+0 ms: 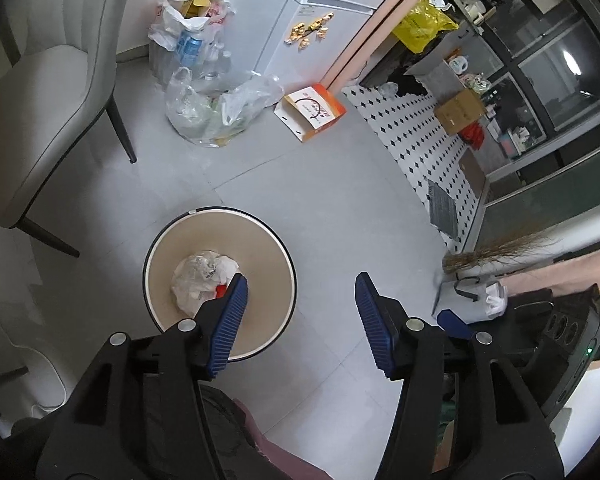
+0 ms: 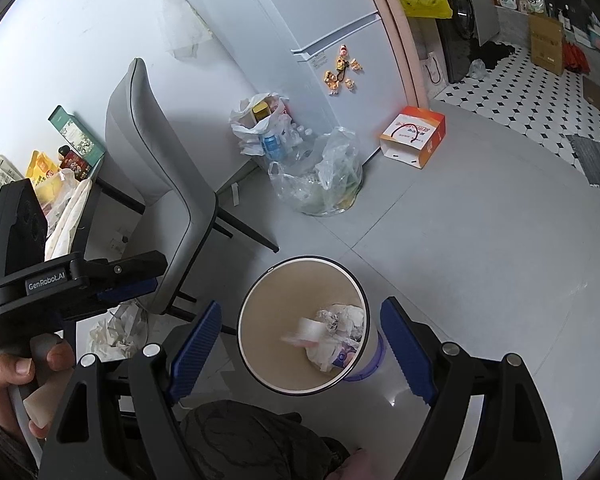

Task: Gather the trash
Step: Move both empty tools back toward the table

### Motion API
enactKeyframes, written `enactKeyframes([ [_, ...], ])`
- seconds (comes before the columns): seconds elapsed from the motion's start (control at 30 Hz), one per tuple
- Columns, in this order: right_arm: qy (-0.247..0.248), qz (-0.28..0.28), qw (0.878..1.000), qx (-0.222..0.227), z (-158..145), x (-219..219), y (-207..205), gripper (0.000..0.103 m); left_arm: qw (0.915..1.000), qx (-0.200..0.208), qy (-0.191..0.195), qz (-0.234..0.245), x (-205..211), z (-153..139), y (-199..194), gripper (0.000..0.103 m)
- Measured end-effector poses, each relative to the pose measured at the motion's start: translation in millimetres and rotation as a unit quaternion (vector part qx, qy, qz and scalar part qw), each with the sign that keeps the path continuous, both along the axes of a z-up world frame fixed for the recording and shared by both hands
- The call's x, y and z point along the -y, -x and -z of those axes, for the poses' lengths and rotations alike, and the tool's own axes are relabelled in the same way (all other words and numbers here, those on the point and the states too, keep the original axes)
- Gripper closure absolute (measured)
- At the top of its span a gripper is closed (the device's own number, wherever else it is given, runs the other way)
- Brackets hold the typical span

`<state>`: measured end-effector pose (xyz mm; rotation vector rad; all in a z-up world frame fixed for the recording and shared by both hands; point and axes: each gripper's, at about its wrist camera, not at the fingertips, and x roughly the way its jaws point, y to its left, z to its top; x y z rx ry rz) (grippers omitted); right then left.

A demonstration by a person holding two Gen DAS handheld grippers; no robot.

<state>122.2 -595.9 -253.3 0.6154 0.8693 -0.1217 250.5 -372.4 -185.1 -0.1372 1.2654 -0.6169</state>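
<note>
Both grippers gape empty – the left gripper (image 1: 298, 316) nearer, above the bin (image 1: 220, 280), the right gripper (image 2: 300, 352) likewise over it.

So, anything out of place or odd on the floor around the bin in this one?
Yes. Crumpled white paper lies loose on the floor by the grey chair, outside the bin. An orange and white box sits tipped by the fridge. Inside the bin a blurred white piece looks mid-fall.
</note>
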Motion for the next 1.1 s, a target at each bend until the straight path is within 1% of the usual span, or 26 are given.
enactKeyframes([
  [0.1, 0.000, -0.003, 1.000, 0.000, -1, -2, 0, 0.023, 1.0000, 0.007, -0.004, -0.006, -7, -5, -1, 0.039],
  [0.17, -0.001, -0.006, 1.000, 0.000, -2, -5, -1, 0.023, 0.9996, 0.022, -0.007, -0.016, -17, -14, -1, 0.029],
  [0.2, -0.001, -0.009, 1.000, 0.001, -4, -6, -2, 0.023, 0.9994, 0.028, -0.009, -0.021, -21, -17, -1, 0.028],
  [0.3, -0.004, -0.015, 1.000, 0.007, -9, -14, -6, 0.016, 0.9978, 0.047, -0.017, -0.043, -41, -30, -2, 0.022],
  [0.43, -0.005, -0.033, 0.999, 0.018, -19, -30, -13, 0.011, 0.9937, 0.075, -0.017, -0.081, -74, -51, -1, 0.015],
  [0.6, 0.015, -0.054, 0.998, 0.028, -40, -52, -21, 0.008, 0.9883, 0.102, -0.006, -0.113, -114, -74, 8, 0.015],
  [0.73, 0.034, -0.067, 0.996, 0.038, -62, -74, -27, 0.008, 0.9830, 0.116, 0.009, -0.142, -145, -87, 13, 0.010],
  [0.93, 0.049, -0.085, 0.994, 0.054, -88, -113, -34, 0.008, 0.9752, 0.143, 0.020, -0.167, -187, -108, 23, 0.006],
  [1.1, 0.064, -0.106, 0.990, 0.065, -106, -147, -37, 0.008, 0.9682, 0.161, 0.027, -0.189, -221, -121, 31, 0.006],
])
